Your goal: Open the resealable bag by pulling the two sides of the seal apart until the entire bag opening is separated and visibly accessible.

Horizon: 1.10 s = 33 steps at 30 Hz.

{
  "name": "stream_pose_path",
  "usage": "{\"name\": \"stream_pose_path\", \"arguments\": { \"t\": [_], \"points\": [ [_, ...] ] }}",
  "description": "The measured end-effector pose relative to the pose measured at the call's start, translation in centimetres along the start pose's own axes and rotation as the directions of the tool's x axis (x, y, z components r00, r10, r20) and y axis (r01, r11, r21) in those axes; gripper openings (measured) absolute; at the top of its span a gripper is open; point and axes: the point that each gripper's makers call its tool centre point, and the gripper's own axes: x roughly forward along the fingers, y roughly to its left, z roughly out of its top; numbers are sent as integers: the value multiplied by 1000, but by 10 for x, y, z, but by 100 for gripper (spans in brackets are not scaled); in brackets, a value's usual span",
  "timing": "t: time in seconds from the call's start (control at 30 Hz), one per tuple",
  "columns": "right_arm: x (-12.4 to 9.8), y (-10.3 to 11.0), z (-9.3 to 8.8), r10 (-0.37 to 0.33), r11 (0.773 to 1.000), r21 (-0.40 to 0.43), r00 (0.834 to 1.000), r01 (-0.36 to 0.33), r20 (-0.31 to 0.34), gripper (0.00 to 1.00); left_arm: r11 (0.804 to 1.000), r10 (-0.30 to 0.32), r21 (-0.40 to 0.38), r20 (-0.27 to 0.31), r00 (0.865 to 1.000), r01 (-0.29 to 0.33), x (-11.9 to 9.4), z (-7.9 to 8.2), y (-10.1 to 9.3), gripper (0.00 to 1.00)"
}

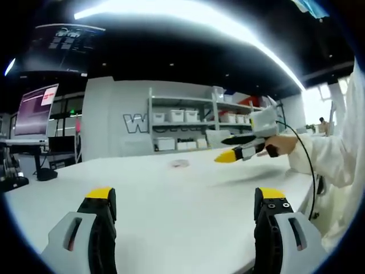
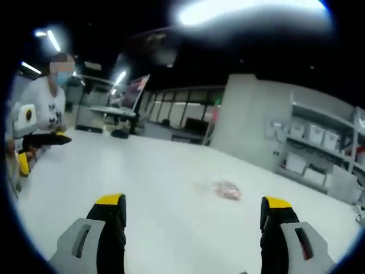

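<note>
While both grippers hang above the white table (image 1: pixel 171 217), neither touches anything. In the left gripper view, the left gripper (image 1: pixel 185 205) rises from the bottom edge with its yellow-tipped jaws spread wide apart and only bare tabletop between them. Beyond them, just above frame centre, the resealable bag (image 1: pixel 181 164) lies flat on the table as a small pale patch, well apart from the jaws; whether its seal is parted is too small to tell. At centre right of the same frame the right gripper (image 1: pixel 225 157) comes in from the right edge, held in a hand (image 1: pixel 283 144) with a white sleeve (image 1: pixel 331 157) behind it and a black cable hanging from it. Its yellow tip points left toward the bag but is clear of it and above the table. Farther back stand white shelves (image 1: pixel 194 123) with bins along a grey wall, and a monitor (image 1: pixel 36 109) at the left edge.

In the right gripper view, the right gripper's (image 2: pixel 194 208) own jaws also stand wide apart at the bottom, nothing held. The bag (image 2: pixel 226 190) sits right of centre on the table, blurred, with a pinkish tint, ahead of the jaws and not touching them. At the far left edge, a person in a white shirt (image 2: pixel 48 105) is beside the table.
</note>
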Motion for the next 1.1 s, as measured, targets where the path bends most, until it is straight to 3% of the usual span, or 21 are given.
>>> {"name": "stream_pose_path", "arguments": {
  "t": [0.5,1.1],
  "points": [
    [-29,7,1,-40,999,-5,999,40,18,100,1000,-2,-24,0,1000,2,0,0,2,100],
    [-44,13,-2,-48,998,-32,999,49,7,100,1000,-7,-27,1,1000,7,0,0,2,99]
  ]
}}
